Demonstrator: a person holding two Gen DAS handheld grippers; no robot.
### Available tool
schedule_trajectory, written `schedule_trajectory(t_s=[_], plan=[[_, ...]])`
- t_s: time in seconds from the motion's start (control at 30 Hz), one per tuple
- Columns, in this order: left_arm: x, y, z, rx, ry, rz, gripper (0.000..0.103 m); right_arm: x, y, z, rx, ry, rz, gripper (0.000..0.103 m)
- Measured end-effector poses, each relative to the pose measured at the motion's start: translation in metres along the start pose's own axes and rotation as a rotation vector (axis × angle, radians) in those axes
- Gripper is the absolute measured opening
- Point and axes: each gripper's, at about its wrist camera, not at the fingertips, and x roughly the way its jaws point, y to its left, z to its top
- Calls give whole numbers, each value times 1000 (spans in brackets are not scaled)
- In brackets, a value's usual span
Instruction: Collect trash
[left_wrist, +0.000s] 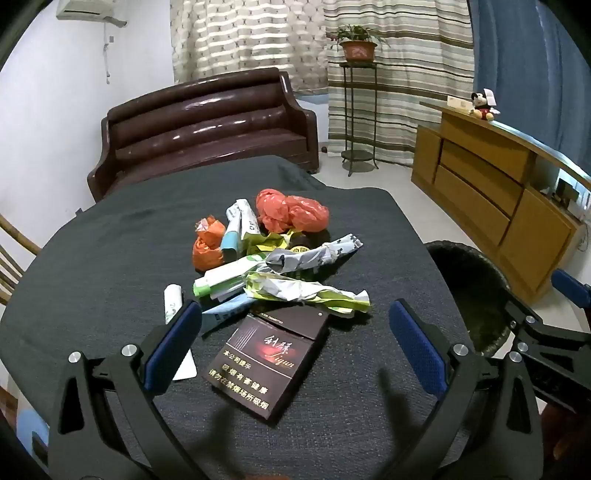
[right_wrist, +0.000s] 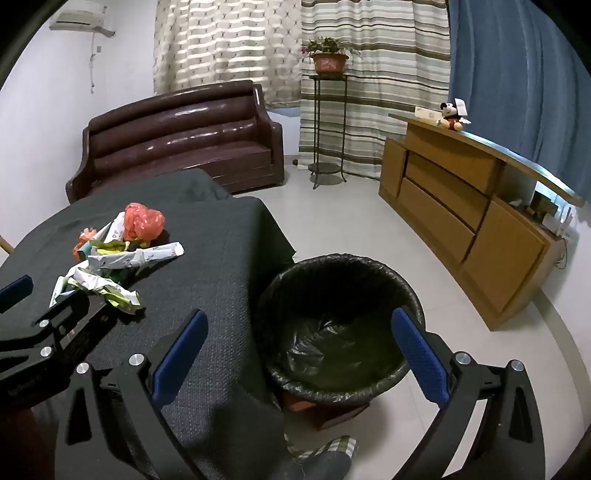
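Observation:
A heap of trash (left_wrist: 273, 254) lies mid-table: crumpled orange bags, twisted paper wrappers, green-and-white cartons. Nearest me lies a dark cigarette pack (left_wrist: 264, 363), flat on the cloth. My left gripper (left_wrist: 295, 332) hovers open over the pack, blue pads wide apart and touching nothing. In the right wrist view, the trash heap (right_wrist: 118, 254) sits at the left and a bin (right_wrist: 340, 325) lined with a black bag stands on the floor by the table. My right gripper (right_wrist: 299, 339) is open above the table edge and the bin, holding nothing.
The table (left_wrist: 110, 266) wears a dark grey cloth. A brown sofa (left_wrist: 207, 125) stands behind it, a plant stand (left_wrist: 358, 110) by the curtains, a wooden cabinet (right_wrist: 469, 225) along the right wall. A white card (left_wrist: 186, 367) lies by the left finger.

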Motion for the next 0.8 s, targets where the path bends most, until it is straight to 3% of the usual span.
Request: schedule_trajectory(t_s=[0.8], plan=[[4, 5, -4, -3, -3, -3, 99, 6, 0, -3, -1, 11, -3, 97]])
